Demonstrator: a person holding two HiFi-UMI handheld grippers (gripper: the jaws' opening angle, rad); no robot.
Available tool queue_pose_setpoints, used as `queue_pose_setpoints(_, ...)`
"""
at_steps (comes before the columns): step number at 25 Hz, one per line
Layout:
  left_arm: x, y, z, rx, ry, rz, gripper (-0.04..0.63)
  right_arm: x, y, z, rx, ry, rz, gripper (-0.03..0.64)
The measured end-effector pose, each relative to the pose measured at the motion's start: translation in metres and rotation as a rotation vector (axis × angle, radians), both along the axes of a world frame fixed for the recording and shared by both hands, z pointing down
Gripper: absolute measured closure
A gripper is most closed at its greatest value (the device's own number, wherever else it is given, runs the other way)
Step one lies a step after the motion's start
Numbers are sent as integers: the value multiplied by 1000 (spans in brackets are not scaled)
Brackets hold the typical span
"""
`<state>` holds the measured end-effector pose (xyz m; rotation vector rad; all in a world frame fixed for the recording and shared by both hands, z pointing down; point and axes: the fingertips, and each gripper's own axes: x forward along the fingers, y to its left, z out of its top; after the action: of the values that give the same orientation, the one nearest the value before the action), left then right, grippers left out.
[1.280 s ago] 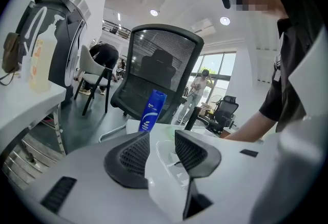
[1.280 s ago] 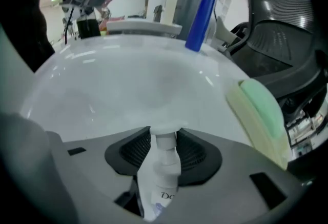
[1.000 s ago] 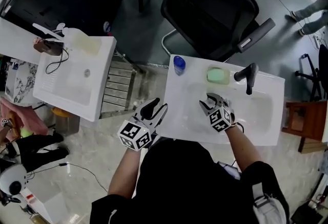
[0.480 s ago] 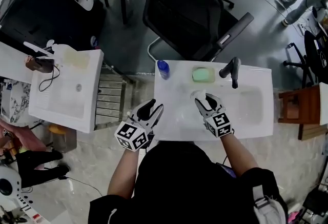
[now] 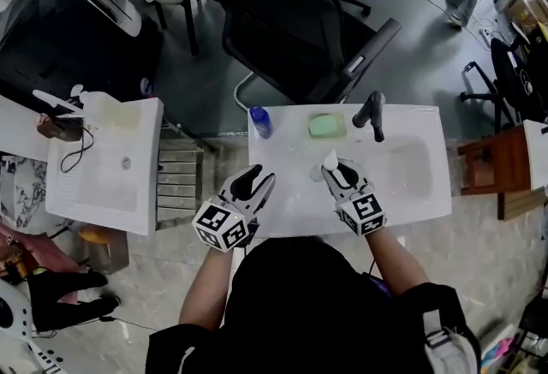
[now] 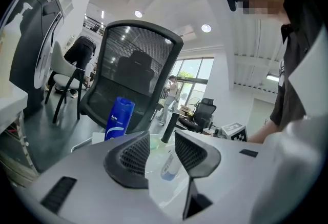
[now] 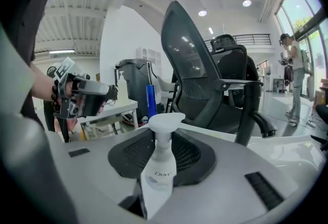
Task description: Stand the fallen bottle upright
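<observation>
right gripper view: the right gripper is closing its jaws on the white dove pump bottle, which is sitting between the pads with its pump head up and standing close to vertical. head view: the bottle is being held over the white sink; whether its base is touching is not showing. the left gripper is hovering at the sink's front edge, jaws partly apart, holding nothing. judgement: righting is looking nearly done; setting down and releasing are remaining.

White sink top, blue bottle, green soap, black faucet
</observation>
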<state>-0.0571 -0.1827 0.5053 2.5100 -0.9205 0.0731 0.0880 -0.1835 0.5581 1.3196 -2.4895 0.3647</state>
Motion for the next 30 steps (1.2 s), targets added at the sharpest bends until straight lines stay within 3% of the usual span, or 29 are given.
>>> queue_pose_setpoints(11,17,2,-18,42,28,108,431,33,8,-58,120,-60,173,500)
queue_pose_setpoints(16,24,3,-25,78,43,153,431,57,15,-72,166,-36,258,500)
queue_pose_setpoints(22,63,8,-32,110,46,223,431,92,29,-89,222,-39,323,500)
queue_pose_setpoints(25,87,11,-36,132,42,210,431,122,31,-91,230,-53,324,500)
queue_pose_setpoints(30,122,9,-33,115,49,116,431,171,17,-82,210,-62,276,500)
